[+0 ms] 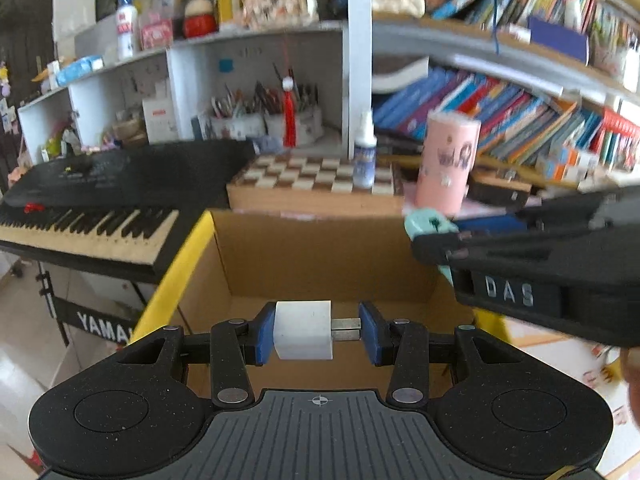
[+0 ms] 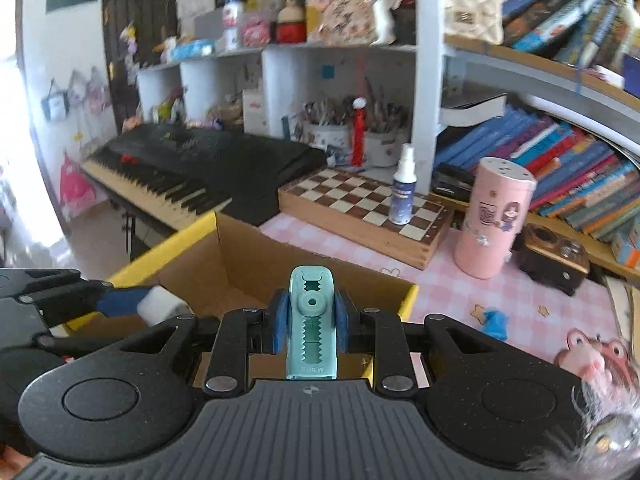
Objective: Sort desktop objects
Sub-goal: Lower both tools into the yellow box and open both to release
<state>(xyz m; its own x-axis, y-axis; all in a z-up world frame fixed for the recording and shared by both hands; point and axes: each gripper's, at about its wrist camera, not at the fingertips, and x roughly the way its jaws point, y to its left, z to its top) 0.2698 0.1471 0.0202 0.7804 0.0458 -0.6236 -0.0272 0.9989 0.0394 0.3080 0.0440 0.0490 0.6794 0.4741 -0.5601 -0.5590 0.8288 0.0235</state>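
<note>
Gripping a white charger plug (image 1: 303, 330) sideways between its blue pads, the left claw (image 1: 317, 334) hangs over the open cardboard box (image 1: 320, 256). The right claw (image 2: 310, 322) is clamped on a teal correction-tape dispenser (image 2: 311, 326), upright, above the box's near rim (image 2: 406, 300) beside the pink checked surface (image 2: 440, 288).
</note>
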